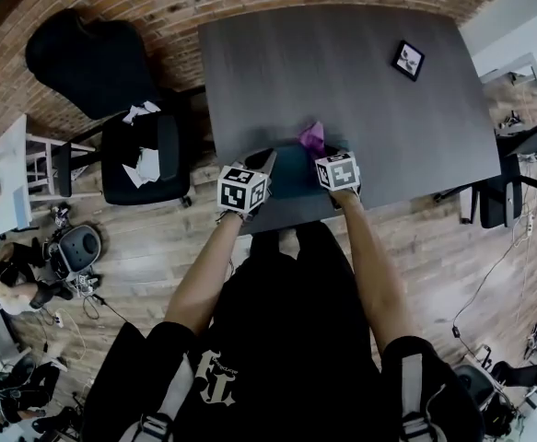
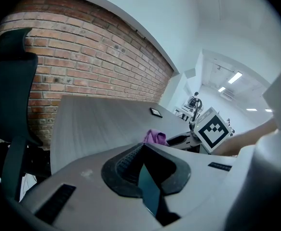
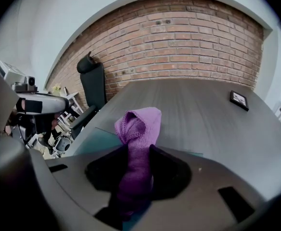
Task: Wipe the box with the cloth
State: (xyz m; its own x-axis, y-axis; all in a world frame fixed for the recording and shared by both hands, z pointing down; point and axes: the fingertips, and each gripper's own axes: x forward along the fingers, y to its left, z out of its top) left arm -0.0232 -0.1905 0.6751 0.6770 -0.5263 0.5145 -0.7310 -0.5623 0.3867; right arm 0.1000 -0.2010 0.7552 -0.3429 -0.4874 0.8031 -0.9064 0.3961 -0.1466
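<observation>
Left gripper (image 1: 270, 160) pinches the box (image 1: 292, 180) at 10 o'clock | right gripper (image 1: 327, 155) clamps the cloth (image 1: 312, 137) at 1 o'clock | risk: our wiping push slips that thin pinch, and the box slides off the table (image 1: 342, 72).

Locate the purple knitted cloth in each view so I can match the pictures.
Head view: purple knitted cloth, centre, near the front edge of the grey table.
Left gripper view: centre, small, beyond the left claw, which is shut on the flat teal box.
Right gripper view: centre, pinched upright in the right claw.
Shared landmark: small black-framed picture on the table, in all three views.
</observation>
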